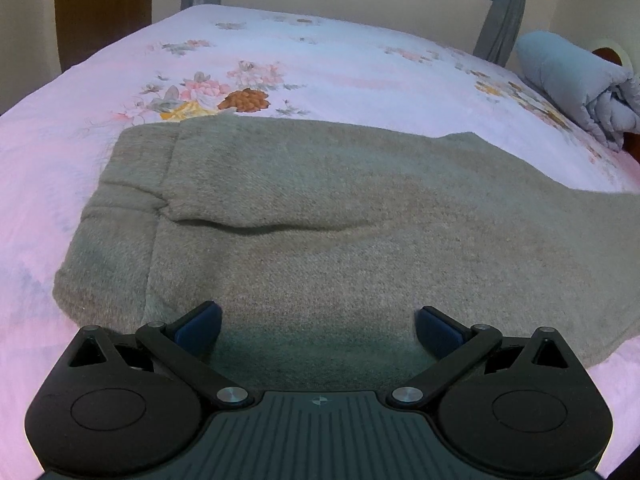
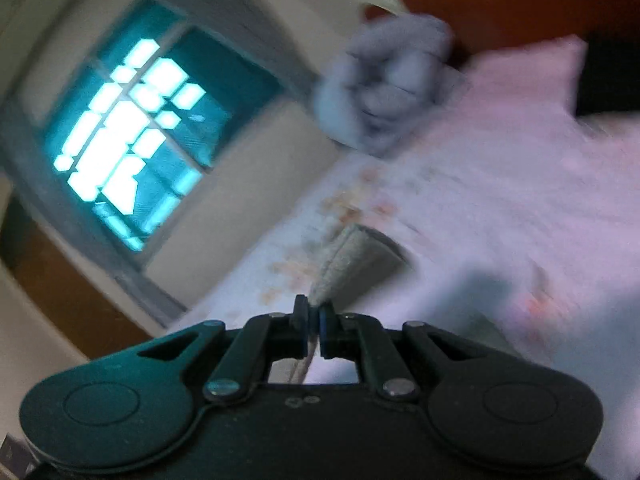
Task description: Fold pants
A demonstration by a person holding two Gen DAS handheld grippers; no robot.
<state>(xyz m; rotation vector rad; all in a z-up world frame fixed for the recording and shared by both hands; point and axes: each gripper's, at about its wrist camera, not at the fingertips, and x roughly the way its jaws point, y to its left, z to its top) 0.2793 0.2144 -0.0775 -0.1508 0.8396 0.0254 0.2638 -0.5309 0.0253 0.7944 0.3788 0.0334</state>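
Observation:
Grey-green fleece pants (image 1: pixel 320 216) lie flat across the pink floral bedsheet (image 1: pixel 304 60), waistband to the left, legs running off to the right. My left gripper (image 1: pixel 318 326) is open and hovers just above the near part of the pants, its blue pads (image 1: pixel 200 324) wide apart. In the blurred, tilted right wrist view my right gripper (image 2: pixel 315 322) is shut on an end of the pants (image 2: pixel 348 260) and holds the cloth lifted above the sheet (image 2: pixel 500 200).
A rolled grey-blue quilt (image 1: pixel 580 80) lies at the bed's far right, also in the right wrist view (image 2: pixel 388 84). A window (image 2: pixel 132 136) with grey curtains (image 1: pixel 504 16) is behind the bed. A brown door (image 1: pixel 100 4) is at the far left.

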